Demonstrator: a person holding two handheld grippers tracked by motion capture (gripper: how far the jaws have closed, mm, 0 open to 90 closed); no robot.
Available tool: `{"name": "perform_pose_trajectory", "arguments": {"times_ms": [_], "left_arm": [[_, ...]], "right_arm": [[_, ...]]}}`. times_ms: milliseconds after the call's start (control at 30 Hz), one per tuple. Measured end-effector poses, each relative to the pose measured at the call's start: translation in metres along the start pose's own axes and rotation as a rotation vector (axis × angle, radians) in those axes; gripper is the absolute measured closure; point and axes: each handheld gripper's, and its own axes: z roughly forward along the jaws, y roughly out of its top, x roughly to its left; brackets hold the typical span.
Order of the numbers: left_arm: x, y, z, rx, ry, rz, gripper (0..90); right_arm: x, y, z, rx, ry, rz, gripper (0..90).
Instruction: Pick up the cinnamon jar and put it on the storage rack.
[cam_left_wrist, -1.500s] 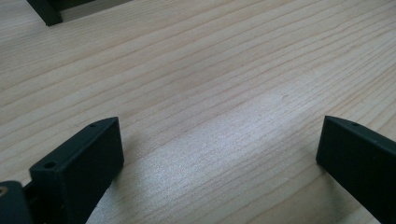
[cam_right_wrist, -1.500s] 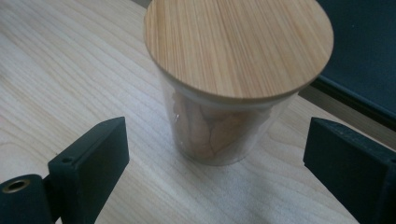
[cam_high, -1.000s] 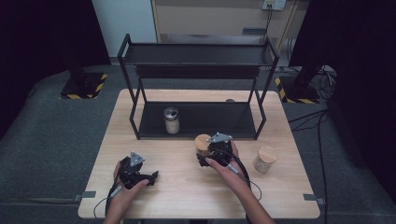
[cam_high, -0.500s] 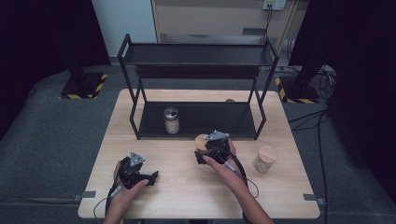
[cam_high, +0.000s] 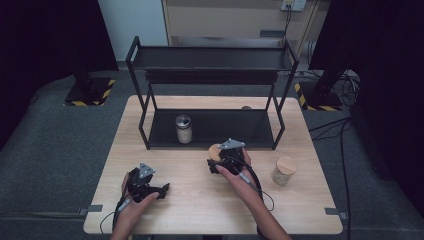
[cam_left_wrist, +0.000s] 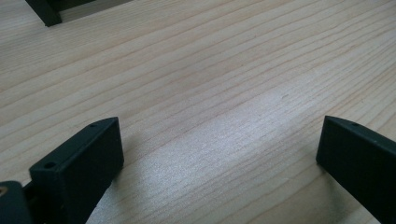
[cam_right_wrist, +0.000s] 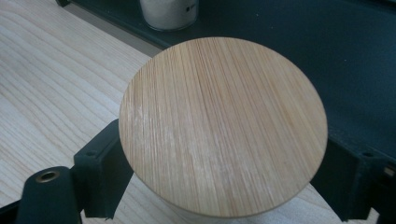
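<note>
- Bamboo caps the jar (cam_right_wrist: 223, 126) that sits between the jaws of the right tool (cam_high: 226, 161); in the right gripper view the round lid spans the whole gap, and both jaws stand at its sides below the rim, seemingly closed on the jar's body, a grip that keeps the lid free.
- The jar stands at the front edge of the black shelf rack (cam_high: 210, 75), near the middle of the tabletop (cam_high: 200, 210), probably because the rack's lower tier is where it is headed.
- A shaker jar with a metal top (cam_high: 183, 128) already stands on that lower tier, which suggests the jars are being gathered there, side by side.
- A second bamboo-lidded jar (cam_high: 283, 171) waits to the right on the wood, well apart from the rack, likely next in turn.
- The left tool (cam_high: 150, 187) rests low near the person's edge, its jaws spread wide with nothing but bare wood grain between them, parked out of the right hand's way.
</note>
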Motion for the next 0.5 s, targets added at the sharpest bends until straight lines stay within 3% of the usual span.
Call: {"name": "perform_pose_trajectory", "arguments": {"times_ms": [500], "left_arm": [[0.0002,0.0,0.0,0.0,-0.001,0.001,0.0]], "right_arm": [[0.0038,-0.0027,0.0007,-0.02,-0.008,0.0,25.6]]}}
